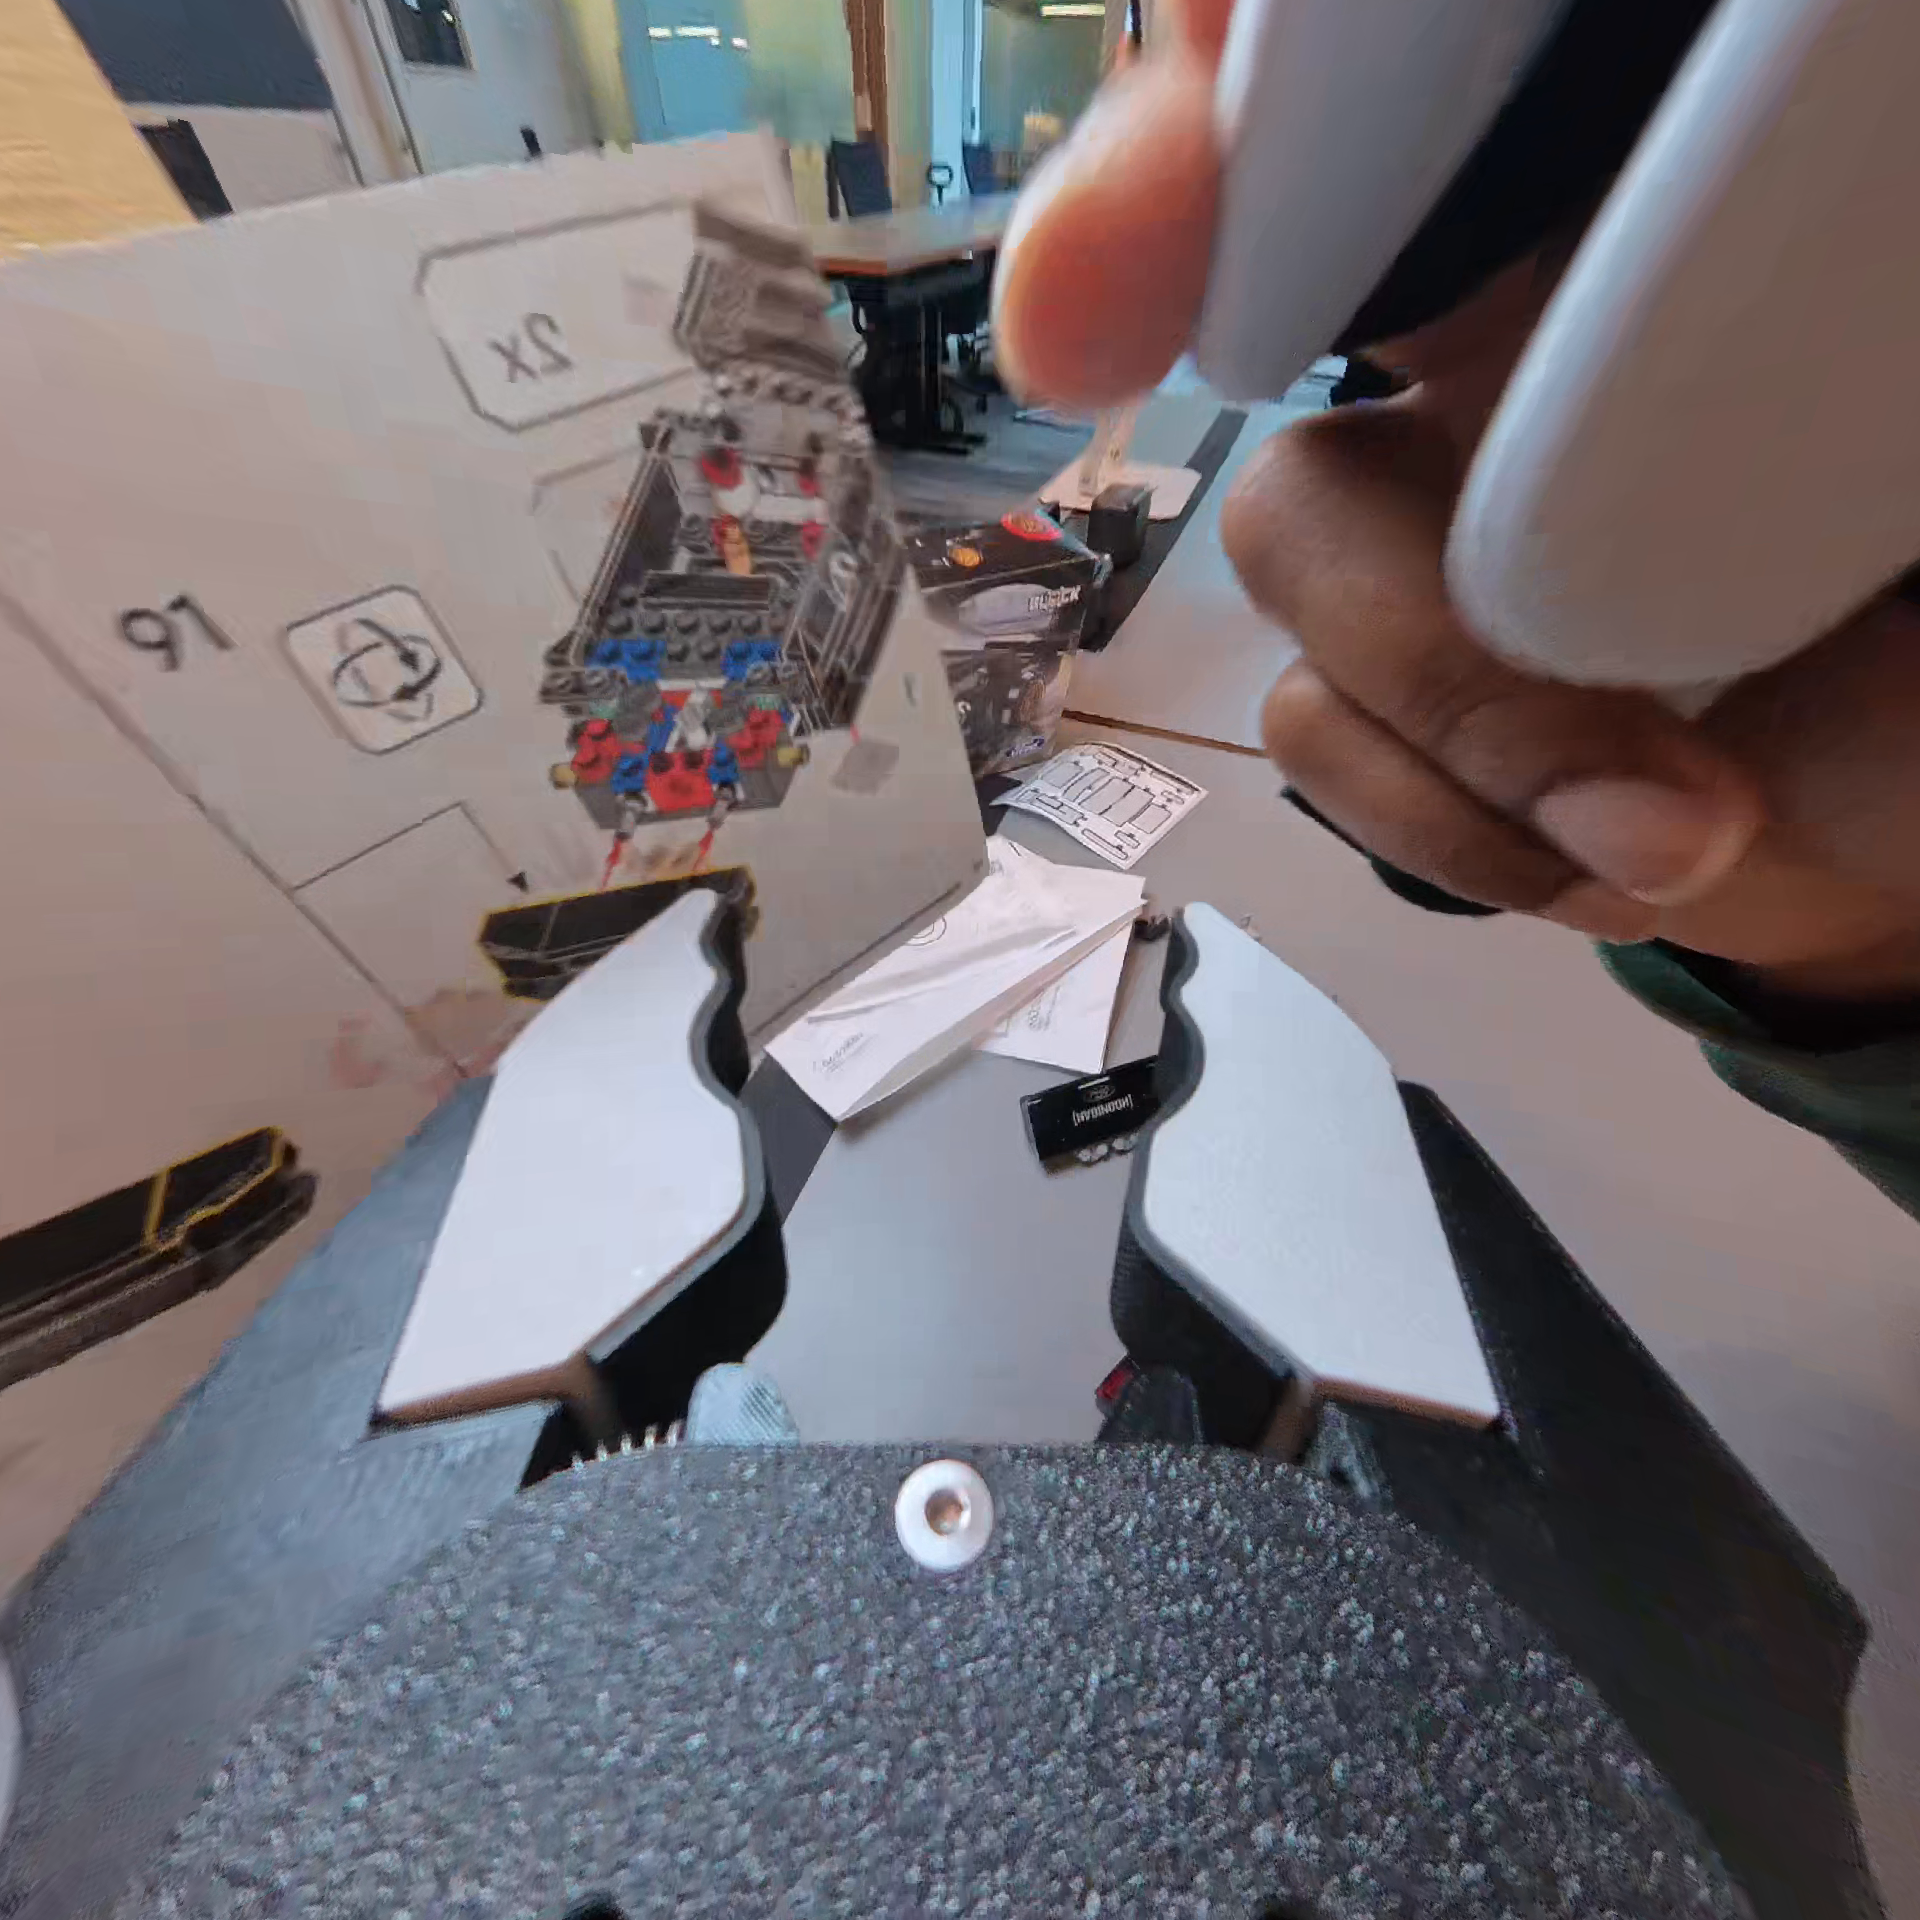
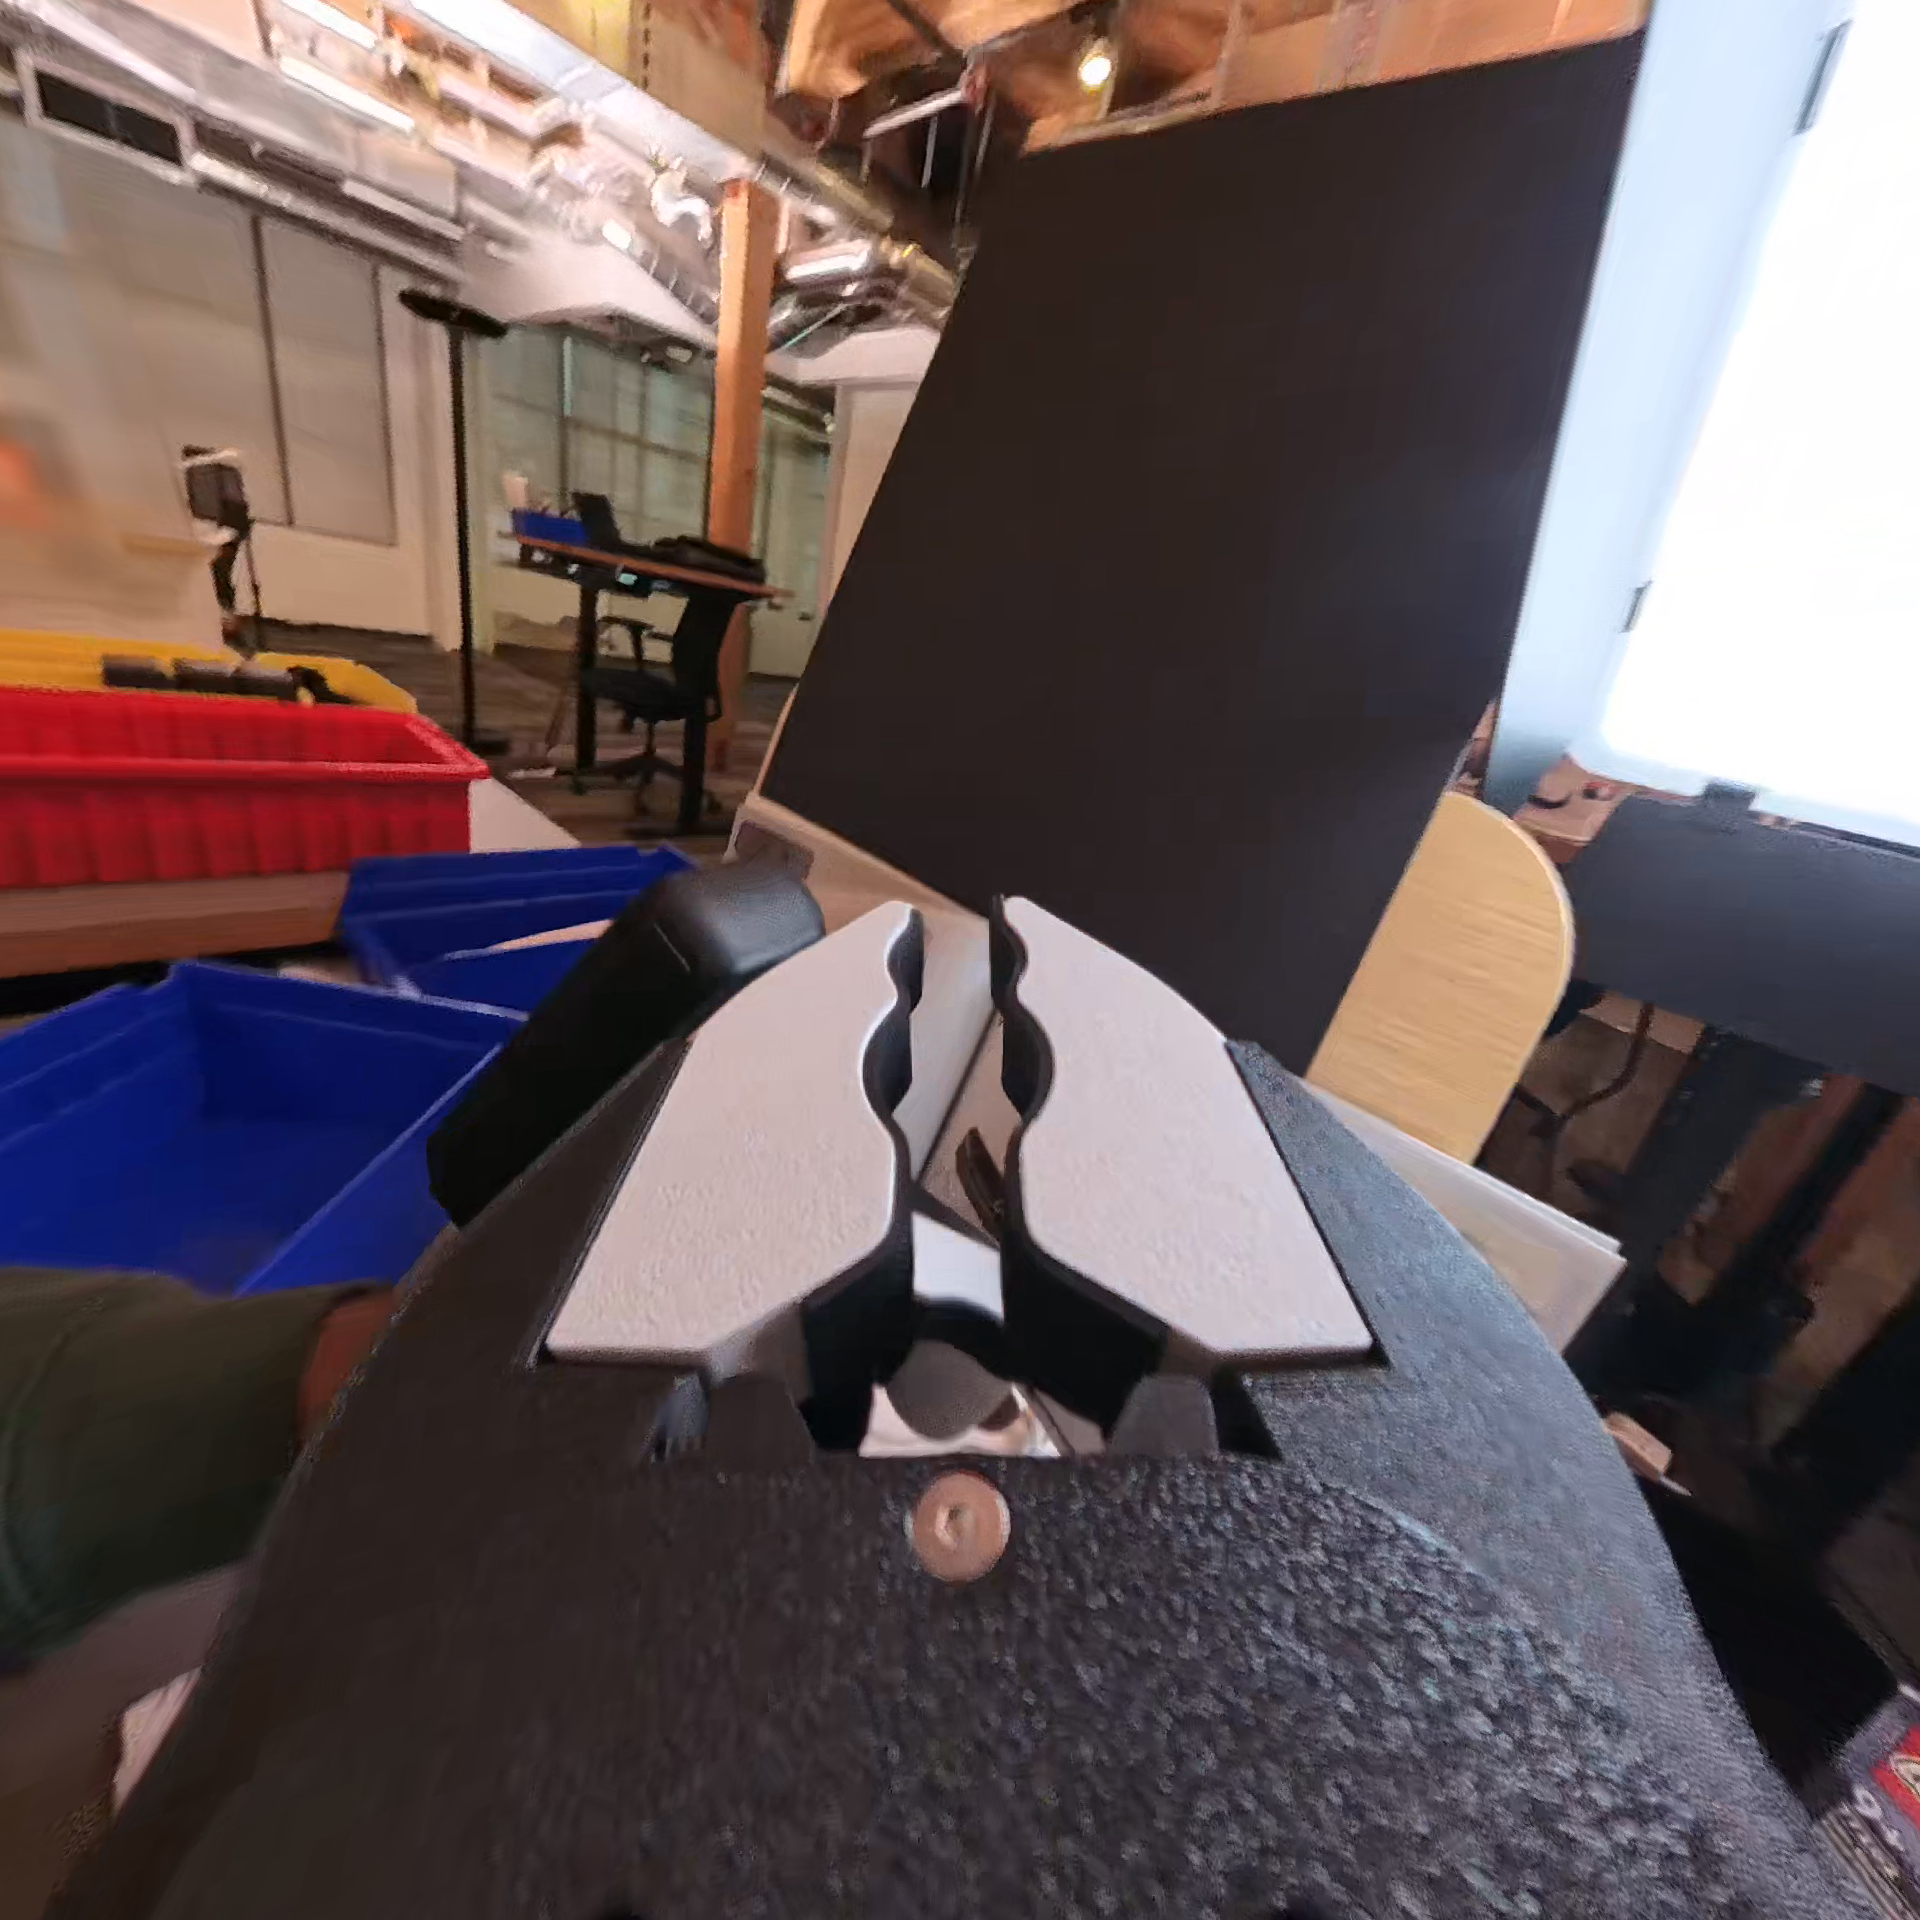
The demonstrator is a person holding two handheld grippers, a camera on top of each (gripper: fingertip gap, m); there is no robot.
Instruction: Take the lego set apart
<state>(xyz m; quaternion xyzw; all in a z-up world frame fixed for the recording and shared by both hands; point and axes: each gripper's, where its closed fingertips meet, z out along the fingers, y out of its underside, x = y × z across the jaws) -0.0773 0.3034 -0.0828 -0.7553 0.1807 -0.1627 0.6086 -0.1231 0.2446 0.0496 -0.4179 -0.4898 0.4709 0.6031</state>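
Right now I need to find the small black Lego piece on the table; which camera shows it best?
The left wrist view: the black piece lies on the grey table by the open left gripper. The right wrist view doesn't show it.

Hand-held gripper [image 1: 951, 925] agape — instruction page [image 1: 416, 582] beside.

instruction page [image 1: 436, 582]: printed numbers | box [image 1: 1003, 597]: lettering | black tile [image 1: 1091, 1117]: lettering

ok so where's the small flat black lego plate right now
In the left wrist view, the small flat black lego plate lies on the grey table, against the left gripper's right finger, below the white folded paper sheets.
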